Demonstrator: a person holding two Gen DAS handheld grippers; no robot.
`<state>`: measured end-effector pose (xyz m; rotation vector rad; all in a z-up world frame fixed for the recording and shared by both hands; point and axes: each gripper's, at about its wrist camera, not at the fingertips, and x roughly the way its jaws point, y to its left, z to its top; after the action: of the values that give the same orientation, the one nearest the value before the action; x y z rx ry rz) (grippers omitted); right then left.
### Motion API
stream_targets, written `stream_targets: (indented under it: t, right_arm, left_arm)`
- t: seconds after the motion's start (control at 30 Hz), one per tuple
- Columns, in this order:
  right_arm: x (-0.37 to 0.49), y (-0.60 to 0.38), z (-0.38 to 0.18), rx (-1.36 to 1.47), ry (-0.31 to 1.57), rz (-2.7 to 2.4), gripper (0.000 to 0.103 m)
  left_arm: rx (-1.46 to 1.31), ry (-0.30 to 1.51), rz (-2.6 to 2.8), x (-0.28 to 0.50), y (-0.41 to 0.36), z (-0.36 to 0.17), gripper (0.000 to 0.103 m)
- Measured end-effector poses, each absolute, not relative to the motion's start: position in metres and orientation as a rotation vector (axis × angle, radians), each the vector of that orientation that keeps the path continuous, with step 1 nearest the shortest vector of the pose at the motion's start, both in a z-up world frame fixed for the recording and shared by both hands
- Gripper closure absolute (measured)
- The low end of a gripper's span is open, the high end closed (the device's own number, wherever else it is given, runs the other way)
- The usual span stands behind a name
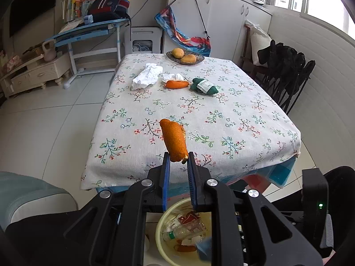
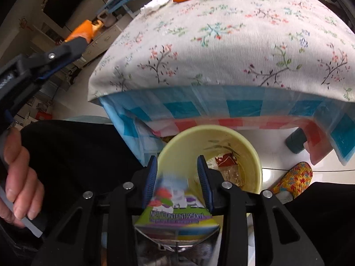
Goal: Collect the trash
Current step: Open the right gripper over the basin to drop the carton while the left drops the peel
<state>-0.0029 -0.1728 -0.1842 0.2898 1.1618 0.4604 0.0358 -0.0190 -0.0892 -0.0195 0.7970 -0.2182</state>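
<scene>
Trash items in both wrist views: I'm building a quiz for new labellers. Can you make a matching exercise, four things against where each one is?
Things:
1. orange peel
2. drink carton
3. crumpled tissue
4. plastic bottle

Places:
A. lying inside the yellow bin
B. on the floral tablecloth, far end
C. clamped in the left gripper
D. between the right gripper's fingers, above the bin

Pairs: 1-C, 2-D, 3-B, 4-A
</scene>
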Motion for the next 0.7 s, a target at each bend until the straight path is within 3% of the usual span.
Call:
stream_targets:
  t: [0.47,0.7]
  right_arm:
    - [-0.006,-0.181,-0.176,0.336,1.121,0.437,0.062]
    - [-0.006,-0.195,-0.165,0.359,1.047,0.366,0.054]
  left_arm:
    - [-0.008,0.805,-0.232,0.029,-0.024,-0.091,0.088]
    - [0.003,0.817,-0.251,0.025,-0.028,-0.095,0.088]
